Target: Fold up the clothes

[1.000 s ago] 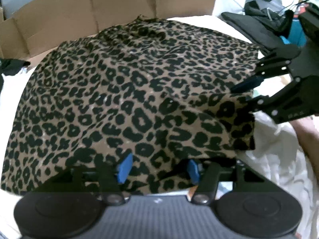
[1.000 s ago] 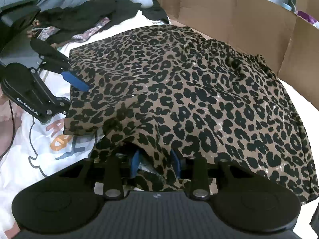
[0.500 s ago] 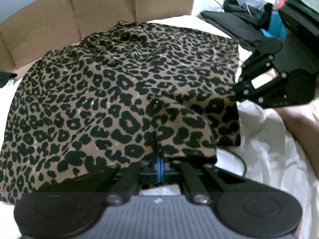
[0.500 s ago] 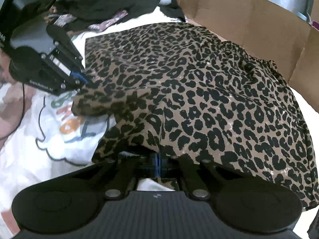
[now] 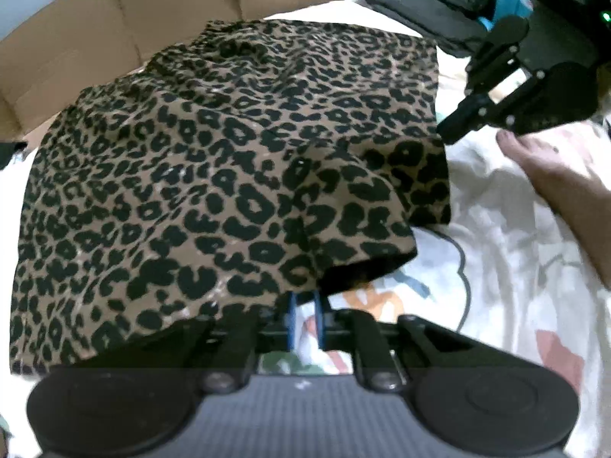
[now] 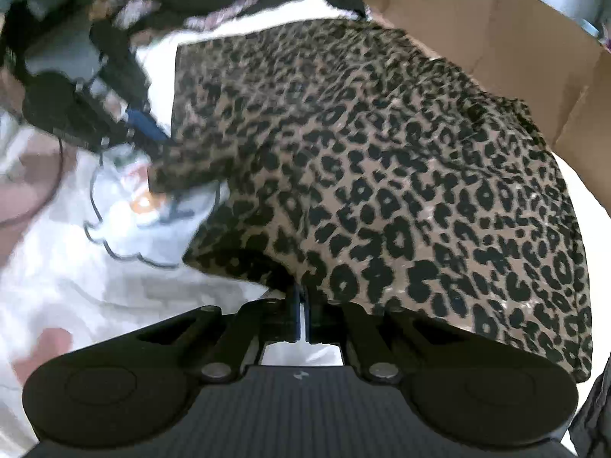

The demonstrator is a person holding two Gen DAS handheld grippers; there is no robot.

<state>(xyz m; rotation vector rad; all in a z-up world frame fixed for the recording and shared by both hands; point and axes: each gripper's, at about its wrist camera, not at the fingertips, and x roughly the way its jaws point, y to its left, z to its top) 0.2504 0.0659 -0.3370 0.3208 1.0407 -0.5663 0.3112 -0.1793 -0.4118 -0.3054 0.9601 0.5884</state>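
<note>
The leopard garment lay spread on the printed sheet. Each tool, left and right, was pinched nearly closed on a near edge of the garment, lifting that edge clear, probably to carry it over for a fold.

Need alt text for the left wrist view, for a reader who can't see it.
The left gripper pinches the near edge of a leopard-print garment spread over a white printed sheet. At right, the right gripper meets the garment's side edge, with a cardboard wall behind.
</note>
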